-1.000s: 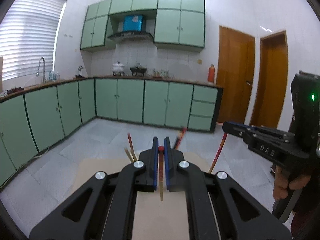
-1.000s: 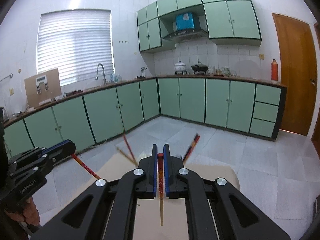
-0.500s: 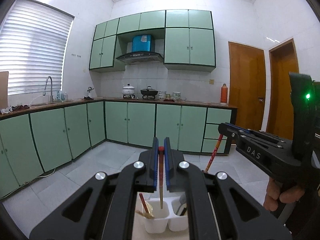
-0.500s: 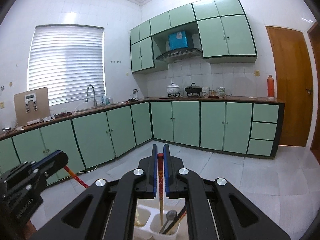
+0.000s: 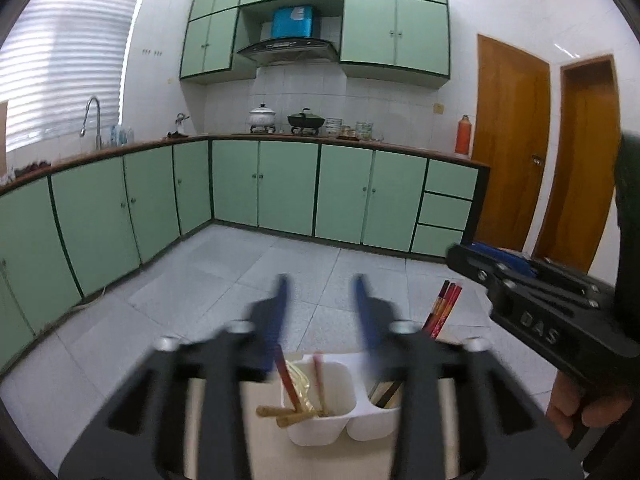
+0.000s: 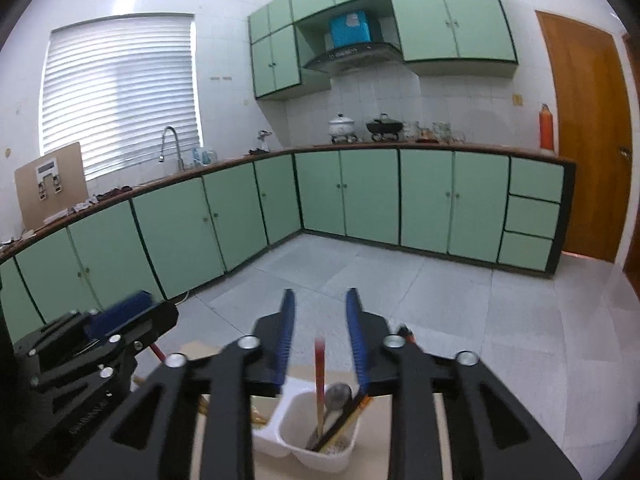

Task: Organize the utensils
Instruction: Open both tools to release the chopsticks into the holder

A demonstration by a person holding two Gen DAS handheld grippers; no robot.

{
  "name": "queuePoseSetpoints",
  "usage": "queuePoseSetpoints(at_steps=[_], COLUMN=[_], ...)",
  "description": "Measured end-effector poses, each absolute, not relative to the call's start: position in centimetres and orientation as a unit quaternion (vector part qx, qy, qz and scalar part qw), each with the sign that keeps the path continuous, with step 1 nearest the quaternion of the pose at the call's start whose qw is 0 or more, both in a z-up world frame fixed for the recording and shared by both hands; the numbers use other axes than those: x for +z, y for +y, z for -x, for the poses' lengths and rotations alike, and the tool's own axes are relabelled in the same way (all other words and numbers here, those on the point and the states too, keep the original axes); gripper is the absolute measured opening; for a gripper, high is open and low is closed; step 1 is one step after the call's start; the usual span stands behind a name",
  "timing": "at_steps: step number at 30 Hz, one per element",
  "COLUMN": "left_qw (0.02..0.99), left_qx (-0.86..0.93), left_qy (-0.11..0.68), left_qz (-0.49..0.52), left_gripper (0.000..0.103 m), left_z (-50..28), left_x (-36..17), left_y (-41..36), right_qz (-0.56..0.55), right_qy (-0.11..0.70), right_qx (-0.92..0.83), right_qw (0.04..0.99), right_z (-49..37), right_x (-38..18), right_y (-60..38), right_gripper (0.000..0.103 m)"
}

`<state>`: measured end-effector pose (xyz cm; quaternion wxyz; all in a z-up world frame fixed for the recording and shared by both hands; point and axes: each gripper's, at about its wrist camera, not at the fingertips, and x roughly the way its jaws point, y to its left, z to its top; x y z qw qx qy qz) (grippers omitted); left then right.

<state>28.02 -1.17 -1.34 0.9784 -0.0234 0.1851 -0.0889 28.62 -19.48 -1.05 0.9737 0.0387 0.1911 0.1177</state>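
**A:** Start on your left. A second ago your left gripper (image 5: 320,312) was pinched tight on a red chopstick; now its jaws are opening, nothing is pressed between the blue pads, and a red chopstick (image 5: 319,376) stands in the left compartment of the white holder (image 5: 320,430), beside the gold-coloured pieces there. The motion blur is heavy, so I'd only say it looks released, not that it has settled.

**B:** And my right hand?

**A:** Same story. Your right gripper (image 6: 320,328) was clamped on a red chopstick; its jaws are now parting, narrower than the left pair, and that chopstick (image 6: 319,384) sits upright between them but free of the pads, its lower end down in the right compartment with the metal spoon (image 6: 336,398) and the dark chopsticks.

**B:** So what does that mean for the sorting?

**A:** Two more pieces are binned, I'd judge; you can back both hands off once the sticks lean still.

**B:** What's underneath, and around?

**A:** The holder stands on a pale tan table (image 5: 264,440). Beyond it there's grey tiled floor (image 5: 240,264), green cabinets (image 5: 288,188) on two walls, and wooden doors (image 5: 512,140) on your right.
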Motion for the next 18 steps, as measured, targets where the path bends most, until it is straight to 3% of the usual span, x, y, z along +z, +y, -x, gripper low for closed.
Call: queuePoseSetpoints(at_steps=[2,3,8,18], left_qw=[0.978,0.978,0.981,0.980], left_qx=[-0.087,-0.086,-0.074,-0.055], left_qy=[0.186,0.186,0.180,0.188], left_qz=[0.024,0.023,0.027,0.035], left_gripper=[0.044,0.046,0.064,0.079], left_z=[-27.5,-27.2,-25.2,-19.8], left_x=[-1.7,-1.7,-1.6,-2.6], left_y=[-0.9,-0.7,0.3,2.5], right_qz=[-0.049,-0.053,-0.062,-0.064], right_qy=[0.194,0.195,0.199,0.228], right_qx=[0.110,0.106,0.087,0.065], right_qw=[0.974,0.974,0.974,0.969], right_z=[-28.0,-27.5,-25.0,-19.4], right_x=[-1.7,-2.0,-3.1,-5.7], right_y=[-20.2,-20.6,-21.9,-23.4], right_gripper=[0.042,0.043,0.059,0.068])
